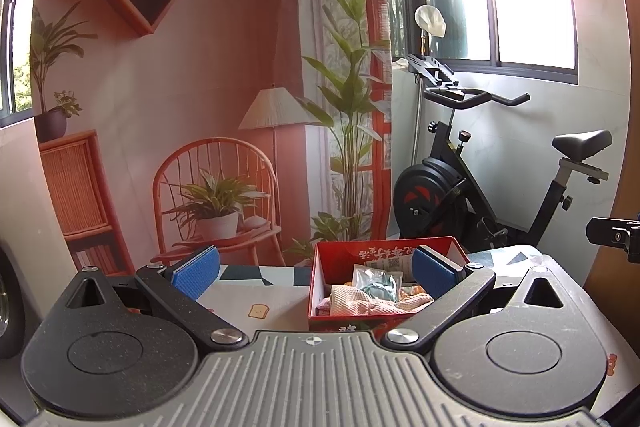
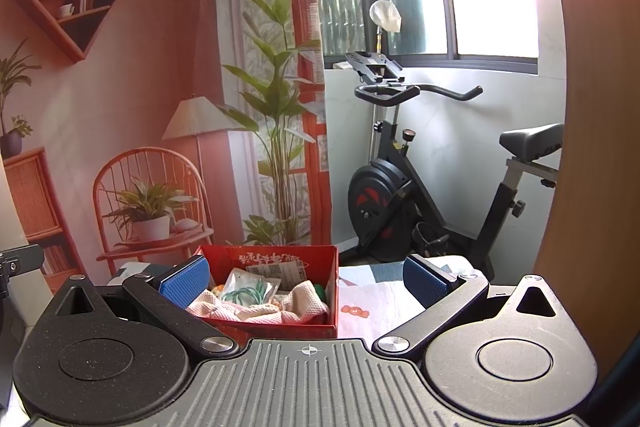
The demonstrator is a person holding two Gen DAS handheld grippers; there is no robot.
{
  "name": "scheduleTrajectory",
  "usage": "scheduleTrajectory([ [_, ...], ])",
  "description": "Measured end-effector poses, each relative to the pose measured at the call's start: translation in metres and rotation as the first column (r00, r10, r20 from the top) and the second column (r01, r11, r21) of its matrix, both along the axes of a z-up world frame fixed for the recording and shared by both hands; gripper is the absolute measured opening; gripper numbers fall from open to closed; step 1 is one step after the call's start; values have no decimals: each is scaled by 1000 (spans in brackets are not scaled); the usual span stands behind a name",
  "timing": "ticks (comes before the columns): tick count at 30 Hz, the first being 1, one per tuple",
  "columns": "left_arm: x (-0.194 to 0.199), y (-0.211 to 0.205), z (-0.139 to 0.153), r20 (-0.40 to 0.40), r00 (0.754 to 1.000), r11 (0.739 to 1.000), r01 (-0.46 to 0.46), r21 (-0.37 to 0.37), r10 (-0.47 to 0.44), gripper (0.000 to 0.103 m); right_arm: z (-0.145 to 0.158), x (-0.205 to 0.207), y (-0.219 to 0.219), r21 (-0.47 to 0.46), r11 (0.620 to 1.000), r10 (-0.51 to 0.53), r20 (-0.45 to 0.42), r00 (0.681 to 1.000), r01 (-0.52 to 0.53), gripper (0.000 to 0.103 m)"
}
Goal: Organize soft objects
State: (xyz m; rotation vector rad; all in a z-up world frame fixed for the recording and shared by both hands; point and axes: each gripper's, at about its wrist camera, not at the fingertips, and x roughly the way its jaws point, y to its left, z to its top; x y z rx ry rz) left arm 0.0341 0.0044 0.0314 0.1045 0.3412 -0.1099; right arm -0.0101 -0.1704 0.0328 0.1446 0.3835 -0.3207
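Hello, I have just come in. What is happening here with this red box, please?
A person holds two handheld grippers over a table with a patterned cloth. Both the left gripper and the right gripper are open and hold nothing. In front of them stands an open red box. Inside it lie a pink knitted cloth and a clear packet with green rings. Neither gripper touches the box. An exercise bike stands behind the table.
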Motion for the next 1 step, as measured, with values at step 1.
scheduleTrajectory([
  [1,0,0,0,-3,1000,1000,0,0,0,103,-1,0,0,0,1000,0,0,1000,0,103],
])
